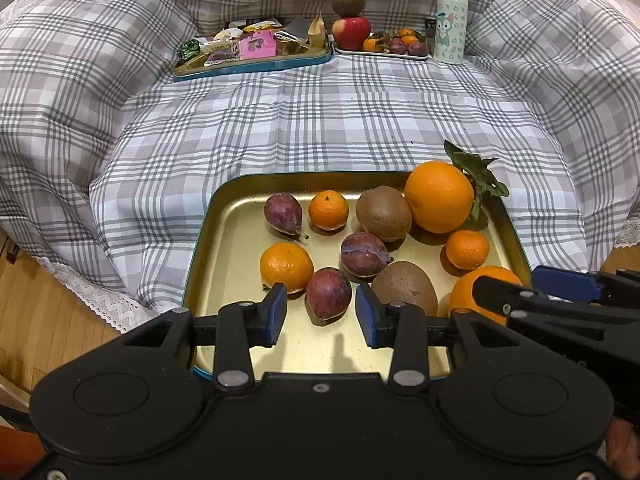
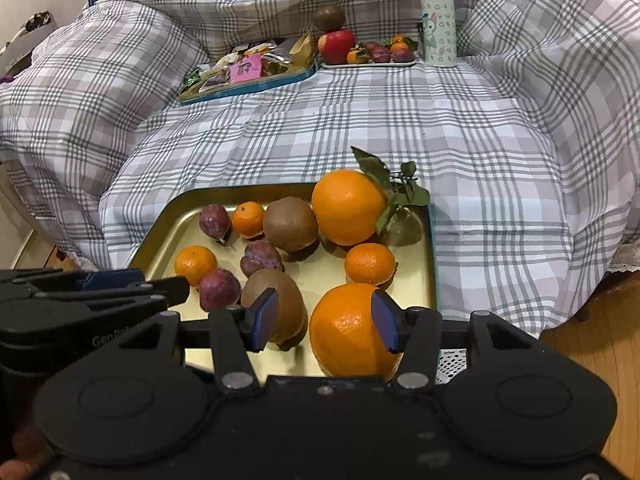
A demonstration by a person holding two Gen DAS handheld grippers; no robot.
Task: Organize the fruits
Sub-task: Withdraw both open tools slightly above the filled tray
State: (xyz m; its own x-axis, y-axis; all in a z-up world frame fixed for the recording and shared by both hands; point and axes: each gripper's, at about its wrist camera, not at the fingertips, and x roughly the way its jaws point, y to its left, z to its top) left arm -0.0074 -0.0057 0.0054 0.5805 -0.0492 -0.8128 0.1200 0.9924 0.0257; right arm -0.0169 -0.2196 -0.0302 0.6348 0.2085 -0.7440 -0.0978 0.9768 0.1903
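Left gripper (image 1: 321, 312): jaws wide apart and holding nothing, poised over the near edge of the gold tray (image 1: 224, 264), with a plum (image 1: 328, 293) lying just beyond the gap between its pads.
Right gripper (image 2: 325, 320): jaws wide, empty, at the tray's near right corner; its right pad shows in front of the near big orange (image 2: 344, 328), its left pad in front of a kiwi (image 2: 280, 300). Whether a pad touches either fruit, I cannot tell.
Near row on the tray: a mandarin (image 1: 286, 266) at the left, then the plum, the kiwi and the near big orange.
Middle of the tray: a second plum (image 1: 364, 254) and, towards the right wall, a mandarin (image 1: 467, 249).
Far row on the tray: a third plum (image 1: 283, 213), a mandarin (image 1: 328, 209), a kiwi (image 1: 383, 213) and a leafy orange (image 1: 439, 196) in the far right corner.
Beyond the tray: bare plaid cloth (image 1: 320, 120), then a snack tin (image 1: 252, 50), a small plate of fruit (image 1: 380, 44) with an apple and a kiwi stacked, and a bottle (image 1: 451, 20).
Step in hand, as a judgement: all loose fruit lies inside the tray, mixed by kind; this fits both fruit just gathered and fruit about to be sorted.
Next move: not settled by the pictures. Any grasp would need one fruit centred between the pads, clear of its close neighbours.
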